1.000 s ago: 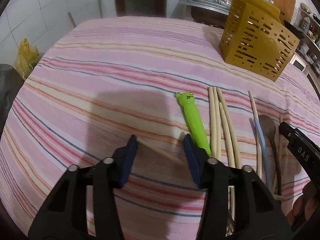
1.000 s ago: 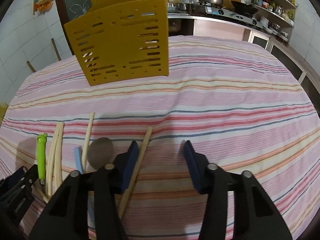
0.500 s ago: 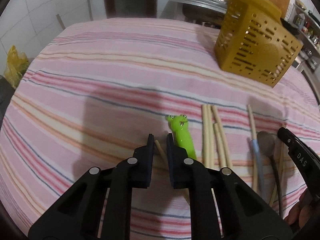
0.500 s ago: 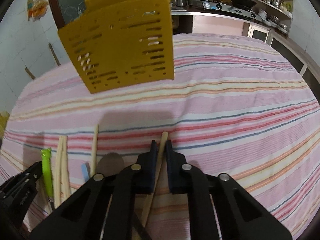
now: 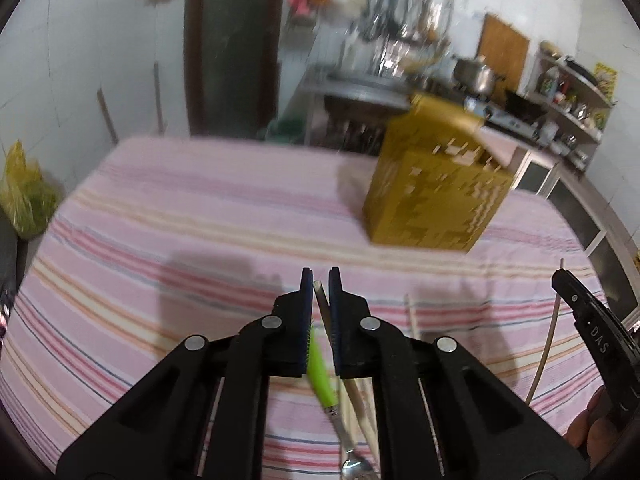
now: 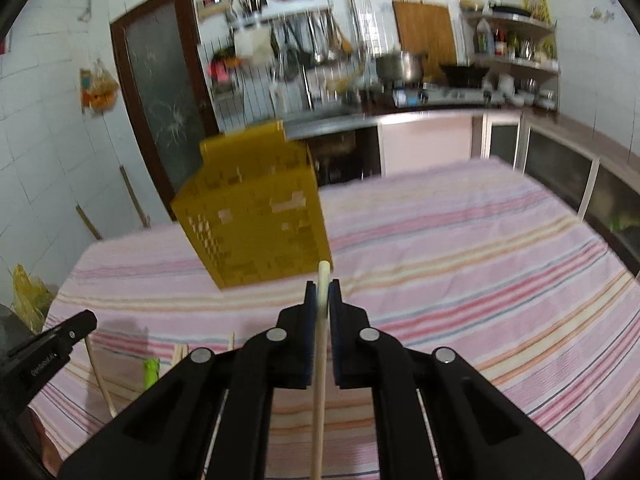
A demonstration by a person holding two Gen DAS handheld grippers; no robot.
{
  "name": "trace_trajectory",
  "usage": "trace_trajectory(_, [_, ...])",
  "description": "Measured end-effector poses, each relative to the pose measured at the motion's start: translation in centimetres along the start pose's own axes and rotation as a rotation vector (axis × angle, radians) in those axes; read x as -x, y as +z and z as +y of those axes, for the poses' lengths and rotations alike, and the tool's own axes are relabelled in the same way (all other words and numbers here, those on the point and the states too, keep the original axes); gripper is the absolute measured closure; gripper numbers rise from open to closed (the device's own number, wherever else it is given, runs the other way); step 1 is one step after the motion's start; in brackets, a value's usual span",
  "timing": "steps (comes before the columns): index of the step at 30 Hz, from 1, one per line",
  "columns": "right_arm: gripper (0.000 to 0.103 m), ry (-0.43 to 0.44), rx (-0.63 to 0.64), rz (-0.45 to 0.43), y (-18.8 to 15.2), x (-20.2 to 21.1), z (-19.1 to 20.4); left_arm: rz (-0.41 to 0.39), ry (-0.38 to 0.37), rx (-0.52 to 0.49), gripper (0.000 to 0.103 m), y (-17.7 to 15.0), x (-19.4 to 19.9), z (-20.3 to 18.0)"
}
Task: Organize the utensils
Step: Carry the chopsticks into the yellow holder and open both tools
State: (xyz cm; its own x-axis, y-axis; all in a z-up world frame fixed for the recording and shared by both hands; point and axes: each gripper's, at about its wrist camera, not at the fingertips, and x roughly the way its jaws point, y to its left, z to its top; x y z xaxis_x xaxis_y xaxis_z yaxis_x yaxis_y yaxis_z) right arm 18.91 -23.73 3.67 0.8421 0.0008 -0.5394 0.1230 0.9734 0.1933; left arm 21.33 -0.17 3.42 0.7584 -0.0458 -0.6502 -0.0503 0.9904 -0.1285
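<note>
My left gripper (image 5: 321, 280) is shut on a wooden chopstick (image 5: 322, 308) and holds it above the striped tablecloth (image 5: 200, 220). Below it lie a green-handled fork (image 5: 320, 376) and more chopsticks (image 5: 362, 412). My right gripper (image 6: 323, 286) is shut on another wooden chopstick (image 6: 320, 380), raised off the table. The yellow slotted utensil holder (image 5: 436, 188) stands at the far right of the table; in the right wrist view the holder (image 6: 252, 216) is ahead and slightly left. The right gripper (image 5: 588, 328) shows at the right edge of the left wrist view.
A loose chopstick (image 5: 412, 316) lies right of my left gripper. The left gripper (image 6: 44, 348) shows at the left edge of the right wrist view, with chopsticks (image 6: 180, 354) and the green handle (image 6: 151, 372) beside it. A kitchen counter (image 6: 400, 116) stands behind the table.
Both grippers, shut on their chopsticks, have lifted off the table and tilted up. The view now faces the holder and the kitchen beyond.
</note>
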Motion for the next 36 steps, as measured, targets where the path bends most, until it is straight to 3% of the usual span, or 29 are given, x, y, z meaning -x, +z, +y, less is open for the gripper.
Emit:
trace_trajectory(8, [0.097, 0.022, 0.038, -0.122, 0.8, 2.8, 0.0, -0.162, -0.060, -0.060, 0.098, 2.1, 4.8, -2.3])
trace_trajectory(16, [0.097, 0.042, 0.081, -0.199, 1.2, 4.2, 0.4, -0.282, -0.066, -0.130, 0.099, 3.2, 7.7, -3.9])
trace_trajectory(36, [0.097, 0.077, 0.096, -0.300, 4.2, 4.2, 0.1, -0.355, -0.070, -0.149, 0.100, 5.0, 9.2, -4.4])
